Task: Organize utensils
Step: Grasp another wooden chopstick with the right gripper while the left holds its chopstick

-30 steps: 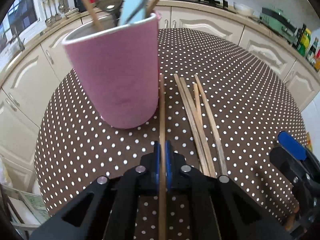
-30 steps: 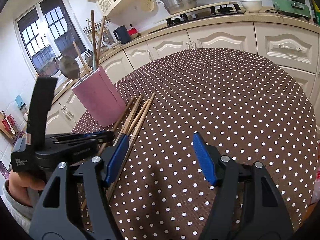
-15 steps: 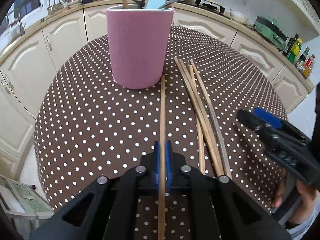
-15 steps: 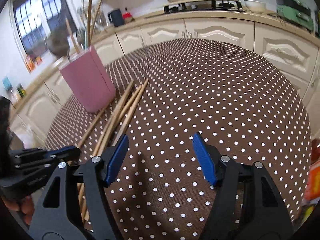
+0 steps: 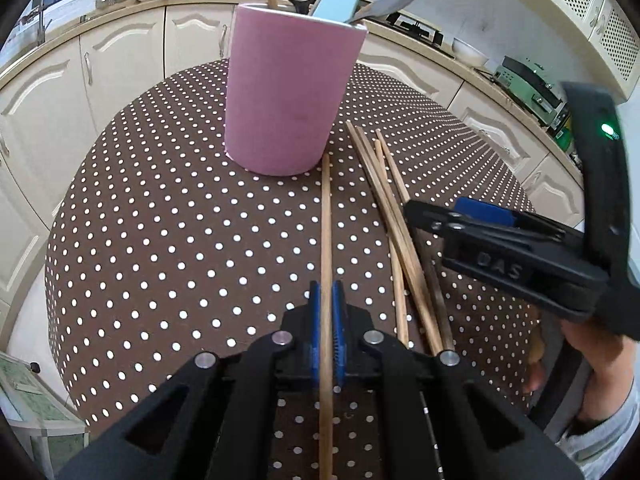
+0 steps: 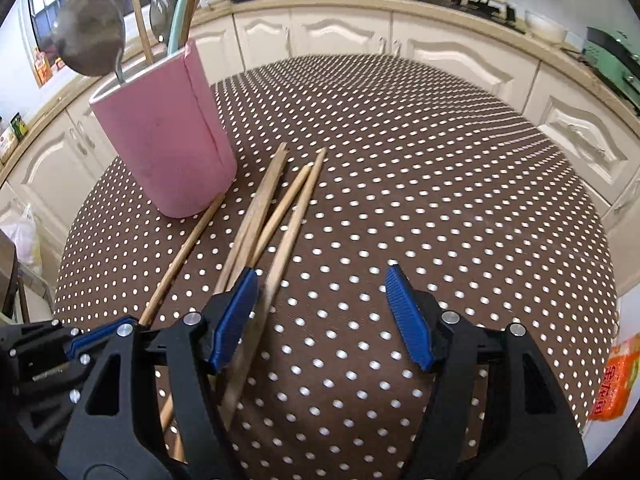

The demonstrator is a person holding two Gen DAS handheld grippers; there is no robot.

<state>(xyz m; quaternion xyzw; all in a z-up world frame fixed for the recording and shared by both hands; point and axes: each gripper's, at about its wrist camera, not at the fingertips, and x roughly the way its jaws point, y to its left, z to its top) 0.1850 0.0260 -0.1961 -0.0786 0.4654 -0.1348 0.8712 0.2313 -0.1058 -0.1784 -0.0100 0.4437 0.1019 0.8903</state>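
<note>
My left gripper (image 5: 326, 312) is shut on a single wooden chopstick (image 5: 326, 232) that lies along the dotted tablecloth, its far tip close to the base of the pink utensil holder (image 5: 288, 96). The holder carries a ladle, a spatula, a pale blue tool and wooden sticks. Several loose chopsticks (image 5: 394, 216) lie in a bundle to the right of the held one. My right gripper (image 6: 320, 312) is open just above the near end of that bundle (image 6: 272, 208), with its left pad over the sticks. The same chopstick (image 6: 184, 256) runs into the left gripper (image 6: 86, 340) in the right wrist view.
The round table (image 6: 440, 184) wears a brown cloth with white dots. Cream cabinets (image 6: 340, 32) and a counter with a stove ring it. An orange packet (image 6: 618, 384) lies off the table's right edge. A hand and grey sleeve (image 5: 600, 400) hold the right gripper.
My left gripper drew back from the pink holder, keeping its hold on the chopstick. The right gripper swung in over the near end of the loose bundle.
</note>
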